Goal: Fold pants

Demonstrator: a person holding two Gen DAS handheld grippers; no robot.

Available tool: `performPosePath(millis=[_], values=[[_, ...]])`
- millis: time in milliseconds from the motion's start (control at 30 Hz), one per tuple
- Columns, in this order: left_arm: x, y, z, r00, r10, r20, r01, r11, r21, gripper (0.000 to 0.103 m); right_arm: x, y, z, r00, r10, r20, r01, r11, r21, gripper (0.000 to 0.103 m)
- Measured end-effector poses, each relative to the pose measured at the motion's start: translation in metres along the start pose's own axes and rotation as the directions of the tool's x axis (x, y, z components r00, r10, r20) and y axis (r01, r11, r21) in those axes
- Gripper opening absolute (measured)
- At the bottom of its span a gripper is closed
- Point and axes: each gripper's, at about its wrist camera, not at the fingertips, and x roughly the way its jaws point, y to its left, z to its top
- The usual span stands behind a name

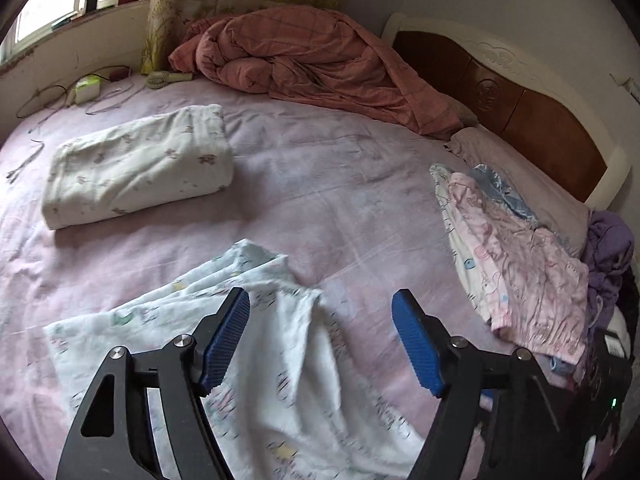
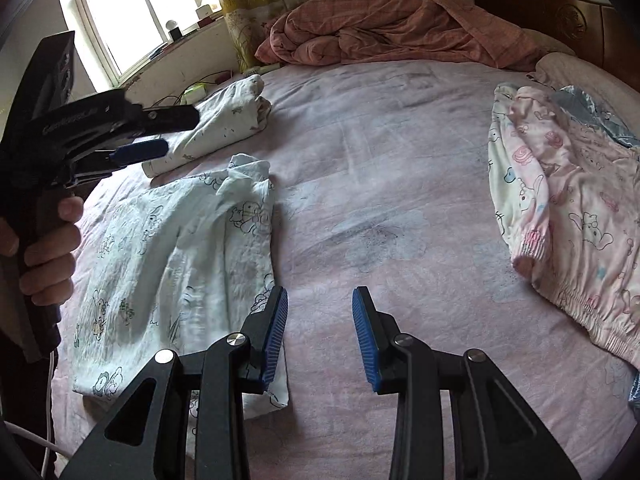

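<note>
White pants with small cartoon prints (image 1: 280, 360) lie crumpled on the pink bed sheet (image 1: 340, 200); in the right wrist view the pants (image 2: 180, 272) lie at lower left. My left gripper (image 1: 320, 340) is open and empty, hovering above the pants. It also shows in the right wrist view (image 2: 144, 136) at far left, held by a hand above the pants. My right gripper (image 2: 320, 336) is open and empty, over the sheet at the pants' right edge.
A folded white cloth (image 1: 140, 164) lies at far left. A pile of pink and blue printed clothes (image 1: 520, 264) sits at right, also in the right wrist view (image 2: 568, 200). A rumpled salmon quilt (image 1: 320, 60) and wooden headboard (image 1: 520, 108) stand behind. Cables and small items (image 1: 88, 88) lie below the window.
</note>
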Motion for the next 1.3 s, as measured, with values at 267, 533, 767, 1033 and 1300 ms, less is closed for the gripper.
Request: performPosePath(millis=[267,533,767,1033,1300], values=[[-0.069,0.045,-0.092,0.972,0.236,0.025,-0.236,0.972,0.008,0.072,-0.005,0.021,-0.007,0.990,0.139,0.002,-0.139,0.989,-0.051,0.035],[-0.122,0.081,-0.200,0.949,0.316,0.007,-0.316,0.948,-0.038,0.072,-0.026,0.096,-0.043,0.985,0.117,0.127,-0.059,0.919,-0.390,0.074],[-0.127,0.084,-0.245,0.964,0.267,-0.013,-0.267,0.960,-0.078,0.069,0.010,0.103,-0.051,0.999,0.041,0.030,-0.028,0.933,-0.359,0.021],[-0.129,0.073,-0.253,0.973,0.227,0.036,-0.225,0.972,-0.064,0.055,-0.011,0.057,-0.049,0.990,0.030,0.138,-0.013,0.993,-0.118,0.006],[-0.127,0.067,-0.250,0.960,0.271,0.071,-0.267,0.962,-0.059,0.002,0.003,0.033,-0.059,0.999,-0.012,0.043,0.014,0.998,-0.059,0.006]])
